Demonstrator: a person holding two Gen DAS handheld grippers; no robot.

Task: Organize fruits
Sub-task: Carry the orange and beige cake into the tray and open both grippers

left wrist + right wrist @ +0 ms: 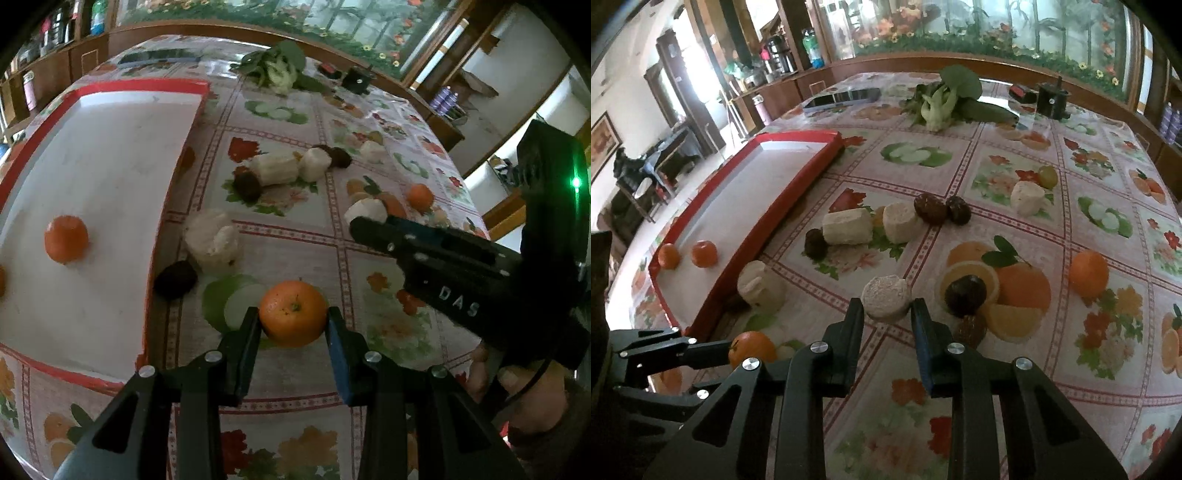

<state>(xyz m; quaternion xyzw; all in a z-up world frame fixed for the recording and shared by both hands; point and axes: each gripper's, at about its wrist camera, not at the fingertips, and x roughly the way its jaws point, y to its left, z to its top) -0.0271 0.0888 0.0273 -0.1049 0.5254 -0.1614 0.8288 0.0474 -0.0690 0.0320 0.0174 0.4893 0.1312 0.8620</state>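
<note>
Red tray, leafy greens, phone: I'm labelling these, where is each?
red tray [798, 142], right wrist view, far rim.
leafy greens [938, 107], right wrist view, pale stalk.
phone [842, 99], right wrist view, screen.

Both fisheye views bend hard at the edges, with black corners. Daylight blows out the doorway [683, 74] at the right wrist view's upper left. The white tray [110, 155] glares pale in the left wrist view. Shadows under the fruit are soft; a green LED [575, 182] flares, and far shelves blur.
</note>
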